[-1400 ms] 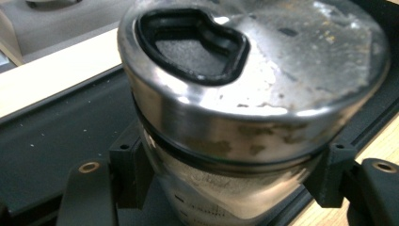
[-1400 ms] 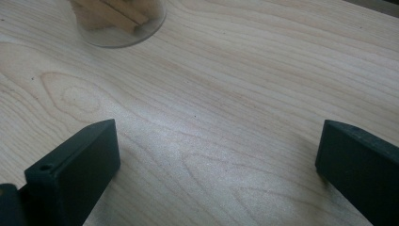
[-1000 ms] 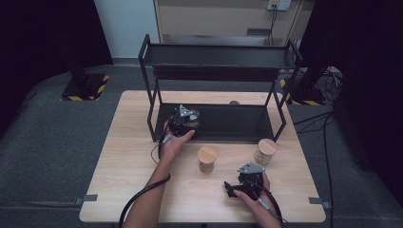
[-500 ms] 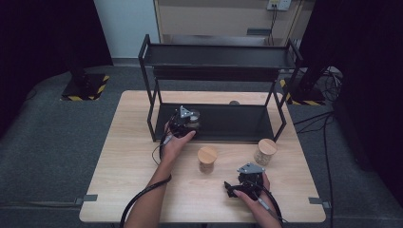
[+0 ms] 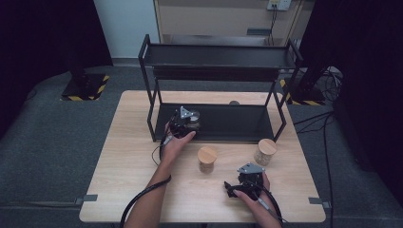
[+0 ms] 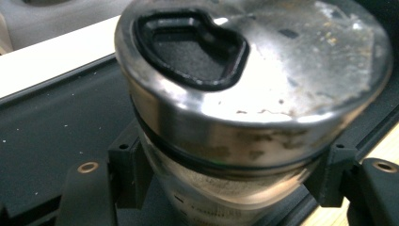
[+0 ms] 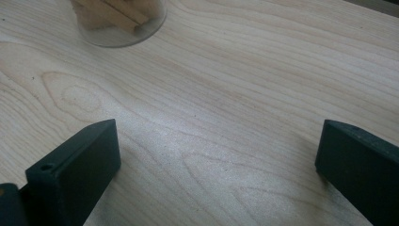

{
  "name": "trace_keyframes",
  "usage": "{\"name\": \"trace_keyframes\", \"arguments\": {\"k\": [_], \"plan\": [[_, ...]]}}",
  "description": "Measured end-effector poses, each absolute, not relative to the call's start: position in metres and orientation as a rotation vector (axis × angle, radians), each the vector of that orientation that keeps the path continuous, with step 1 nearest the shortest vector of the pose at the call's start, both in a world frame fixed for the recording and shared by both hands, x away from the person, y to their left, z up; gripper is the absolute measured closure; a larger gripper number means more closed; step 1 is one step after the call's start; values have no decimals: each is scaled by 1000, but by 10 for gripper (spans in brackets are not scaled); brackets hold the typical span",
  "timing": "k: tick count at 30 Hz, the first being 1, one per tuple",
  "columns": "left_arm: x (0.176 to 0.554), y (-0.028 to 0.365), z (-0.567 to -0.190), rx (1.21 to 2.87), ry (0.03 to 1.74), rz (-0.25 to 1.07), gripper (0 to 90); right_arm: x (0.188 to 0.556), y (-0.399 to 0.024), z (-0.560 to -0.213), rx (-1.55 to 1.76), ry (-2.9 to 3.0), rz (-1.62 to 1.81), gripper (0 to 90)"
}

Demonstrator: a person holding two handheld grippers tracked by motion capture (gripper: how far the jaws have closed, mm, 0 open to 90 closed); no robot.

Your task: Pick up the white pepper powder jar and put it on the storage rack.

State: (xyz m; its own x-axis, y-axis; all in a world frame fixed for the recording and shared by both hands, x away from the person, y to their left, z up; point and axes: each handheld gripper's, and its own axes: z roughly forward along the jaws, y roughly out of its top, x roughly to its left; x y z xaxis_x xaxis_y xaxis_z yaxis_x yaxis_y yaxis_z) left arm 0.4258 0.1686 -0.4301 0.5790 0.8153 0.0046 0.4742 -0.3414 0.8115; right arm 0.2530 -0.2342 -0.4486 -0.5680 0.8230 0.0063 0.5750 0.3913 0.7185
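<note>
Three jars are counted. Two of them, with wooden lids, stand on the counter (image 5: 123, 156): one jar with a wooden lid (image 5: 207, 158) near the middle and a second wooden-lidded jar (image 5: 264, 151) to its right, well apart from each other. The third, a glass jar with a metal lid (image 6: 254, 94), is seen on the lower tray (image 5: 228, 124) of one black two-tier rack (image 5: 218, 61) set at the back of the counter. Two grippers are counted, one in each hand.

The left gripper (image 5: 185, 121) is held at the left part of the lower tray and is clenched on the glass jar with a metal lid: in the left gripper view the jar's glass body is seen pressed between the two black jaws, just under the lid's rim, with the jar upright and its lid filling the space above the jaws.

The right gripper (image 5: 231, 189) is rested near the front edge of the counter, its jaws spread wide with bare wood between them. In the right gripper view the base of a wooden-lidded jar is seen ahead of the jaws, apart from them.
</note>
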Motion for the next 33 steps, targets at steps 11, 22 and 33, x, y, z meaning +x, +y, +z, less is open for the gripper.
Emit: {"name": "trace_keyframes", "arguments": {"k": [11, 22, 33], "plan": [[426, 165, -424, 2045, 1037, 538, 186, 253, -234, -449, 1213, 2304, 981, 6], [412, 173, -421, 2042, 1044, 556, 81, 253, -234, -449, 1214, 2303, 980, 6], [406, 172, -414, 2045, 1029, 550, 60, 253, -234, -449, 1214, 2302, 978, 6]]}}
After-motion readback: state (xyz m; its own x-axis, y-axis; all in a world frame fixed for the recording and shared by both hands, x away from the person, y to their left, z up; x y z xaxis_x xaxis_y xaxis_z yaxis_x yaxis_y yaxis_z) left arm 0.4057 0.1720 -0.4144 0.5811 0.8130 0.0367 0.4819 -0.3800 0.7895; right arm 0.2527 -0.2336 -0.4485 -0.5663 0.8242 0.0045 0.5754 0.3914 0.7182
